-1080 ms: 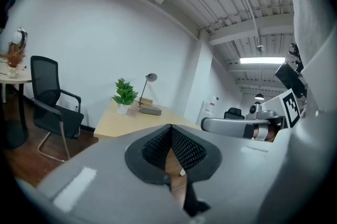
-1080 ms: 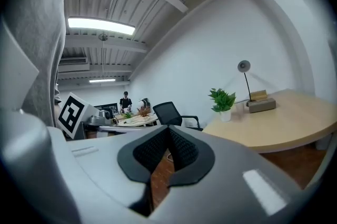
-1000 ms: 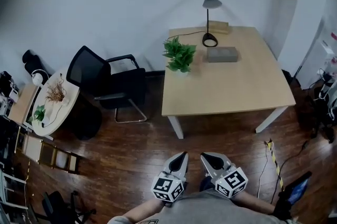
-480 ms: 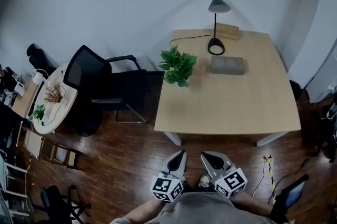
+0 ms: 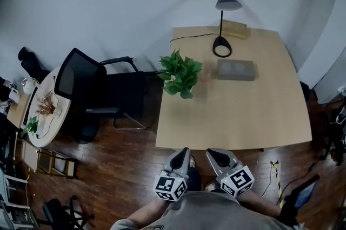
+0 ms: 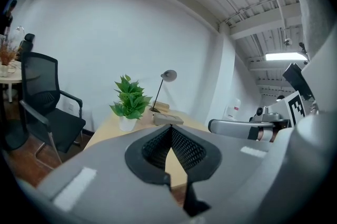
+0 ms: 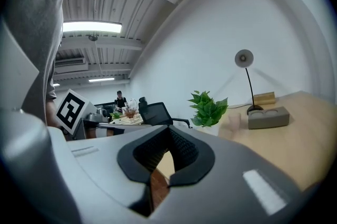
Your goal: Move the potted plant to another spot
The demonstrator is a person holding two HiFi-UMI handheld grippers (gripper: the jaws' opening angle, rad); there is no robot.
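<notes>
Both left gripper (image 5: 184,152) and right gripper (image 5: 211,153): fingers (image 6: 184,148) closed.

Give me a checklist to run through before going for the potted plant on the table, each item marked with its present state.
1. Potted plant upright on the table, near its left edge: ok.
2. Left gripper and right gripper empty: ok.
3. Jaws apart for a grasp: not ok, both shut.
4. Grippers at the plant: not ok, both are at the table's near edge, short of it.
5. Bare table surface for a new spot: ok, in front of the grey block.
</notes>
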